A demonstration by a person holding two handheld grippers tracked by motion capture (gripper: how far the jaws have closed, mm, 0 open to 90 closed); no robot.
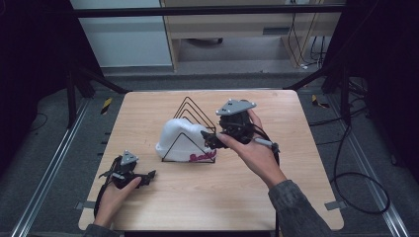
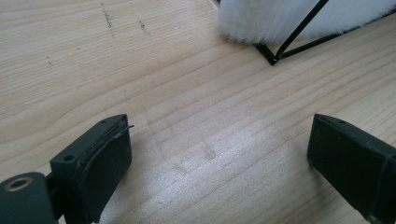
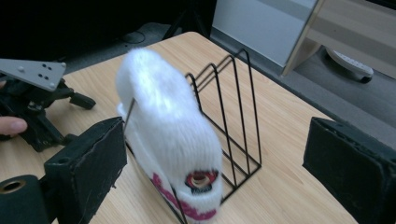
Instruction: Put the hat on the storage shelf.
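A white fluffy knit hat (image 1: pixel 180 138) with pink lettering sits in a black wire rack (image 1: pixel 193 114) of triangular dividers at the table's middle. My right gripper (image 1: pixel 208 140) is at the rack's right side, level with the hat, and is open. In the right gripper view the hat (image 3: pixel 163 116) stands in the rack (image 3: pixel 240 116) ahead of the wide-apart jaws of my right gripper (image 3: pixel 215 149), and the pads do not press on it. My left gripper (image 1: pixel 147 176) rests low at the front left, open. Its view has the left gripper (image 2: pixel 219 140) over bare wood, the hat's edge (image 2: pixel 280 18) beyond.
The wooden table (image 1: pixel 296 197) has bare surface in front of the rack and to its right. A cable (image 1: pixel 356 177) trails over the floor on the right. Dark frame struts (image 1: pixel 99 81) and a wooden cabinet (image 1: pixel 237 29) stand behind the far edge.
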